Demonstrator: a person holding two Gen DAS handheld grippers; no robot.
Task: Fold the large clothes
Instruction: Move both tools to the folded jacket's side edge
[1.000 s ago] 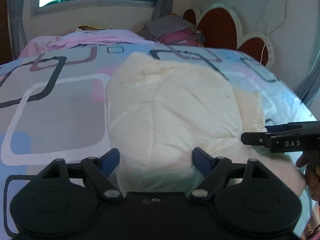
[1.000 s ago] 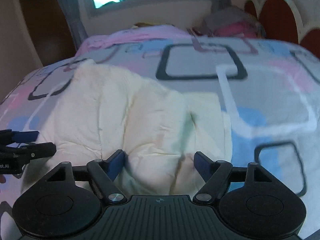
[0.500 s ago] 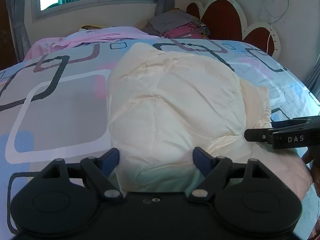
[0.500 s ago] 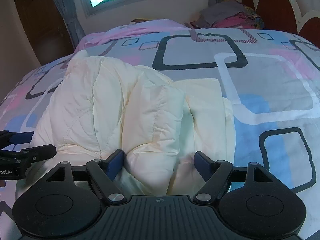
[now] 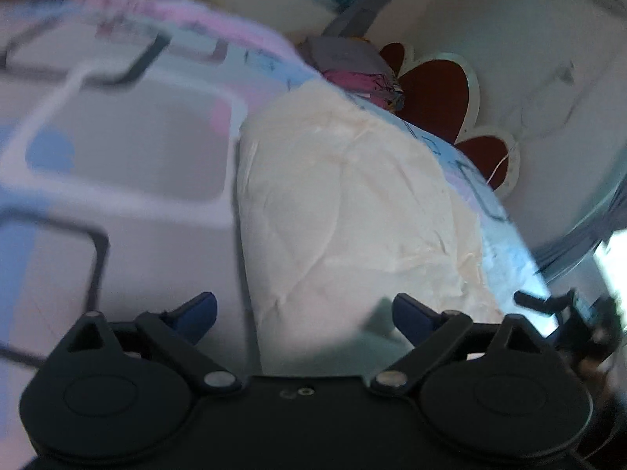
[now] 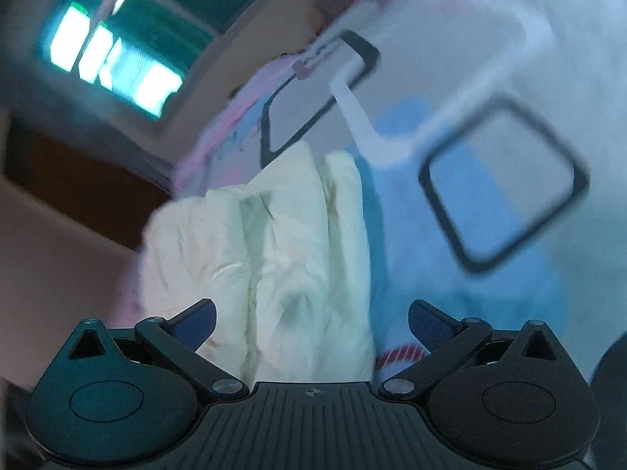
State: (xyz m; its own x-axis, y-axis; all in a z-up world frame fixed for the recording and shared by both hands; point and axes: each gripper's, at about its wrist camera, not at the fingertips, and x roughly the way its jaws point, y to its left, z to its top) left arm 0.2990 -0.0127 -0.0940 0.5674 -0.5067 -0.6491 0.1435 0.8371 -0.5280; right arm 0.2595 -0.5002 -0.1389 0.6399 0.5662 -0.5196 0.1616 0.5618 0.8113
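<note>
Cream padded garment [image 5: 352, 211] folded in a bundle on the patterned bedsheet [image 5: 129, 164], just ahead of both tools. Left gripper [image 5: 303, 311] opening, jaws wide, nothing pinched. Right gripper [image 6: 311, 319] opening too, cloth apparently loose between its blue pads [image 6: 425, 319]; blur hampers certainty.

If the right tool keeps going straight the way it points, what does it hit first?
Most likely the folded cream jacket, lying dead ahead of the right tool, whose jaws are opening with nothing pressed. Blur leaves depth uncertain.
</note>
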